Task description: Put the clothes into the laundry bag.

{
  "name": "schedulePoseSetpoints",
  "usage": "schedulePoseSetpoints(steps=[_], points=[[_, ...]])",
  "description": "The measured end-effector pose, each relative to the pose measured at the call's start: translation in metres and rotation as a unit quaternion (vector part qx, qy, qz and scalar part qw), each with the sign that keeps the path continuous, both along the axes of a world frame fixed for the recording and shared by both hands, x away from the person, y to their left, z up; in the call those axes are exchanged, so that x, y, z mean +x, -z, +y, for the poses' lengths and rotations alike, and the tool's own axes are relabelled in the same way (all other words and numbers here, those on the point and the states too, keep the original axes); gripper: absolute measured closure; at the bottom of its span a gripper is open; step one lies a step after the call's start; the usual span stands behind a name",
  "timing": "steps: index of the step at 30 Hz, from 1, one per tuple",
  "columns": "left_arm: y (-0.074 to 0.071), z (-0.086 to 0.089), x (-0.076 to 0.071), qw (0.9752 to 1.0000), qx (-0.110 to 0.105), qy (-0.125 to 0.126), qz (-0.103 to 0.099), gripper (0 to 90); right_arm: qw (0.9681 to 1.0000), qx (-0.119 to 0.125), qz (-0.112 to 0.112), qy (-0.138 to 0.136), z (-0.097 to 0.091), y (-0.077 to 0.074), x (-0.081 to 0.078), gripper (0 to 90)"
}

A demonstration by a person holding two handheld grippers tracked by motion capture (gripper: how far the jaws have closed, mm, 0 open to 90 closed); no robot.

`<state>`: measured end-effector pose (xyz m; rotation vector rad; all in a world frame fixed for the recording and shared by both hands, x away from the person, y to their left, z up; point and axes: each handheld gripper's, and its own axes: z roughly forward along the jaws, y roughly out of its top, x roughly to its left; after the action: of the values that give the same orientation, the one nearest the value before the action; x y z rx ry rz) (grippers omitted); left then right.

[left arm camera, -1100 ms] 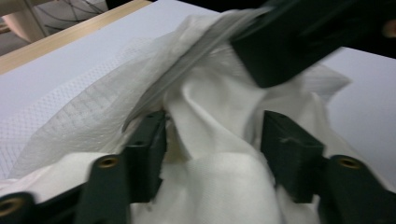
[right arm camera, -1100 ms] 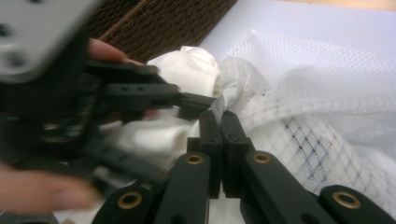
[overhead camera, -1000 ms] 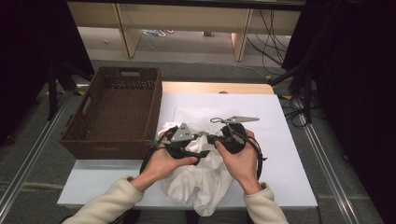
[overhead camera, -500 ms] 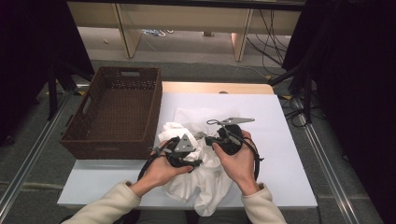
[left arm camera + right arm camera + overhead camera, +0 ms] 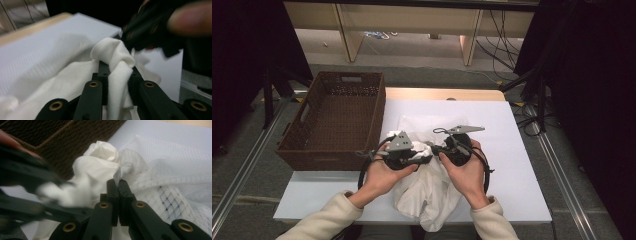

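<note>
Left gripper (image 5: 424, 159) pinching fold of white cloth (image 5: 117, 65) between pads; jaws just been closing, cloth bunched up between them. Right gripper (image 5: 438, 149) pressed together on edge of mesh bag (image 5: 160, 177), thin netting caught at tips. Both grippers close together over middle of table (image 5: 512, 165), tips facing each other. Cloth heaped under and between hands, spilling toward near table edge, part overhanging. Mesh bag lying flat on far side of heap. Wicker basket (image 5: 337, 120) just beside, at left, on table edge.
</note>
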<state>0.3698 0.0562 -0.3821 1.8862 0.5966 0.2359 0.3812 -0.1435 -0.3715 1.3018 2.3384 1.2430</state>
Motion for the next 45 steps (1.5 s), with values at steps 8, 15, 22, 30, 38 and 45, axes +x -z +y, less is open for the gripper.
schedulePoseSetpoints(steps=[8,15,22,30,38,45], points=[[0.016,-0.011,0.006,0.9998,0.012,0.005,0.016,78.1,0.9993,0.032,0.013,0.015,-0.006,-0.004,-0.002,90.0],[0.019,-0.009,0.006,0.9998,0.019,0.006,0.008,78.0,0.9993,0.034,0.002,0.015,-0.012,-0.008,0.000,90.0],[0.039,-0.025,0.020,0.9988,0.049,-0.001,0.006,78.0,0.9995,0.029,-0.009,0.011,-0.006,-0.012,-0.005,90.0],[0.059,-0.049,0.035,0.9972,0.075,-0.002,0.007,73.2,0.9993,0.036,0.002,-0.004,-0.004,-0.010,-0.006,90.0],[0.012,-0.009,0.002,0.9948,0.090,0.045,0.020,29.4,0.9993,0.031,0.002,0.021,-0.013,-0.011,-0.002,90.0],[-0.002,0.036,0.003,0.9967,0.081,-0.005,-0.005,25.4,0.9994,0.027,-0.002,0.021,-0.011,-0.012,-0.004,90.0]])
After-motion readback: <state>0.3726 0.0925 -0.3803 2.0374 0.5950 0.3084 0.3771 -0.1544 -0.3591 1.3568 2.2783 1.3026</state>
